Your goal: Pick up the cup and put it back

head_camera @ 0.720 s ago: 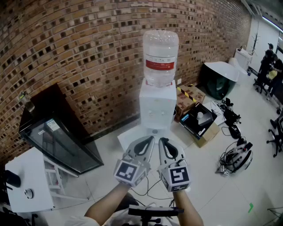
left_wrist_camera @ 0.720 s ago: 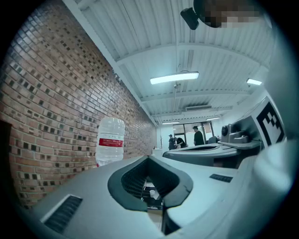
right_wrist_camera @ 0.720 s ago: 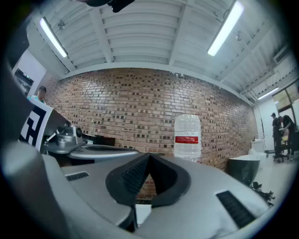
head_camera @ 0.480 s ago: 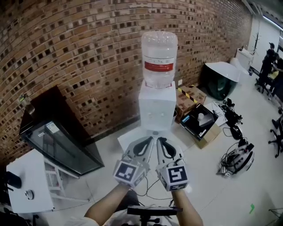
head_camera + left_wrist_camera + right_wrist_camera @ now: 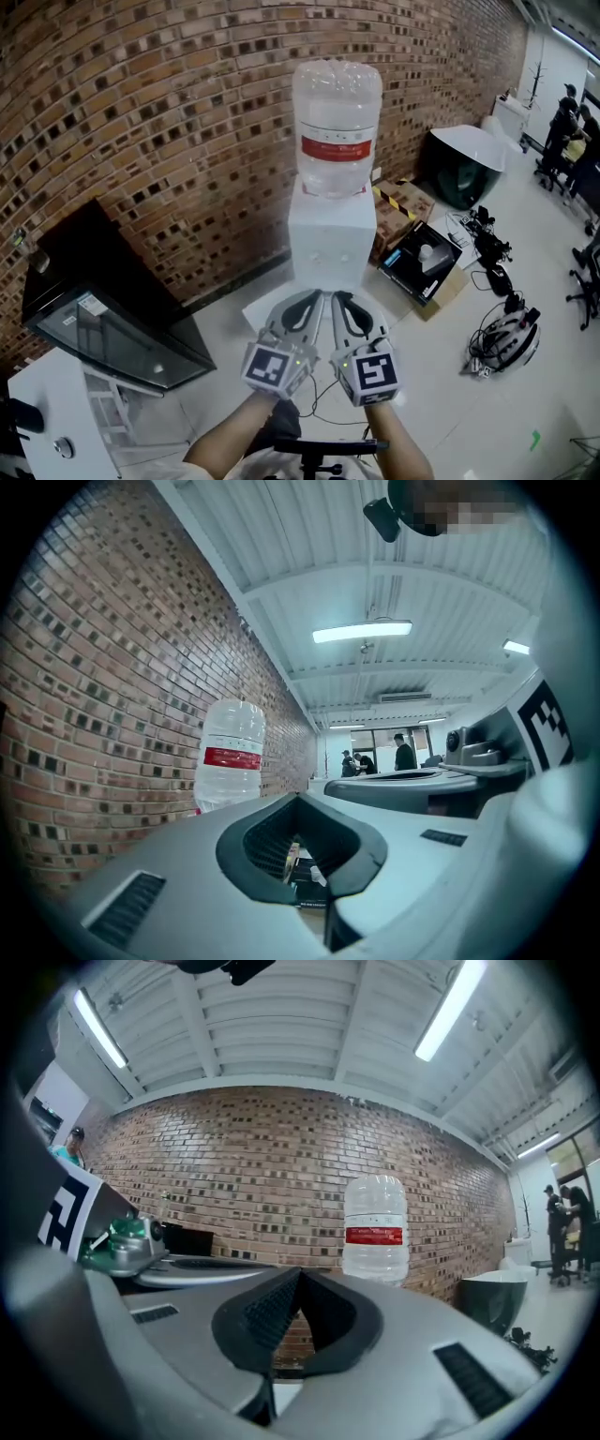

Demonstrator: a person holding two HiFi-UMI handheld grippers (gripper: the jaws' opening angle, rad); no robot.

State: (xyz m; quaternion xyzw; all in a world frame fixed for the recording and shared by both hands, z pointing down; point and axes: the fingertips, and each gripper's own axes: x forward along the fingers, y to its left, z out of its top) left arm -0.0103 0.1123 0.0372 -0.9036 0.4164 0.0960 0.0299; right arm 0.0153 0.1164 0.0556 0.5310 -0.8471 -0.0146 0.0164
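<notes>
Your left gripper's (image 5: 298, 799) jaws are pressed together on nothing, and your right gripper's (image 5: 298, 1273) jaws are fully closed and empty too. The two sit side by side, nearly touching, aimed at the white water dispenser (image 5: 330, 239) with its big bottle (image 5: 336, 127) against the brick wall (image 5: 141, 112). Over the last moment the dispenser has grown larger in your head view while the grippers kept their pose, so you are closing in. No cup shows in any view. I judge this to be the approach, with the grasp not yet begun.
</notes>
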